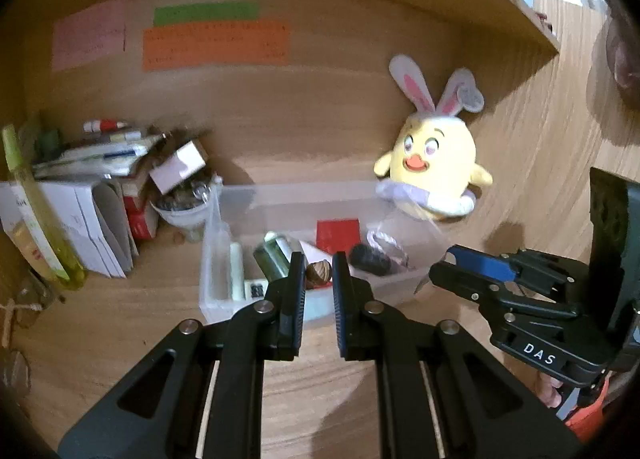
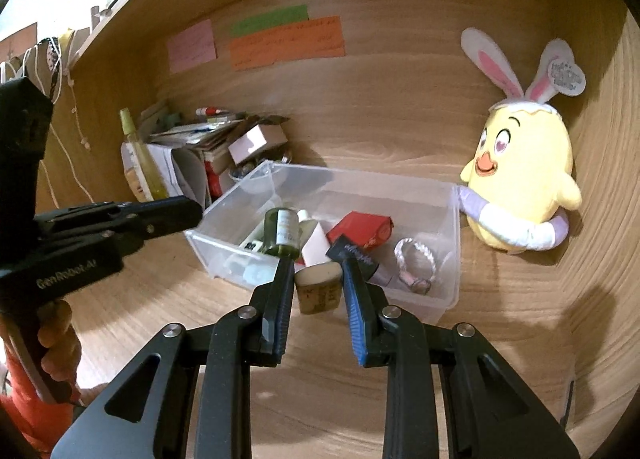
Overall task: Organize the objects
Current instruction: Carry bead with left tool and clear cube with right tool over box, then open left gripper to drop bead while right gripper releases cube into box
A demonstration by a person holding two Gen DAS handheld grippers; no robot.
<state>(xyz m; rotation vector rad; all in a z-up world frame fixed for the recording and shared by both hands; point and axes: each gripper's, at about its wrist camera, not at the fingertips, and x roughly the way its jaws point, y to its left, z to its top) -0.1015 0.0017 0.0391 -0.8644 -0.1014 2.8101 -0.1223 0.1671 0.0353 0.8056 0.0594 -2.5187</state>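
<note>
A clear plastic bin (image 1: 292, 195) (image 2: 448, 259) sits on the wooden desk and holds a green bottle (image 2: 282, 233), a red box (image 2: 360, 229), a black tube (image 2: 356, 255), a braided bracelet (image 2: 416, 255) and other small items. My left gripper (image 1: 318, 263) is open at the bin's near wall, with a brown ridged object (image 1: 318, 275) seen between its fingers. My right gripper (image 2: 318, 271) holds a small beige container (image 2: 320, 291) between its fingers, above the bin's near edge. In the left wrist view the right gripper (image 1: 444, 267) shows at the bin's right end.
A yellow plush chick with bunny ears (image 1: 434, 167) (image 2: 520, 187) leans on the back wall right of the bin. Stacked papers, boxes and a small bowl (image 1: 120, 195) crowd the left. A tall yellow bottle (image 1: 36, 203) stands far left. Coloured notes (image 1: 216, 43) hang on the wall.
</note>
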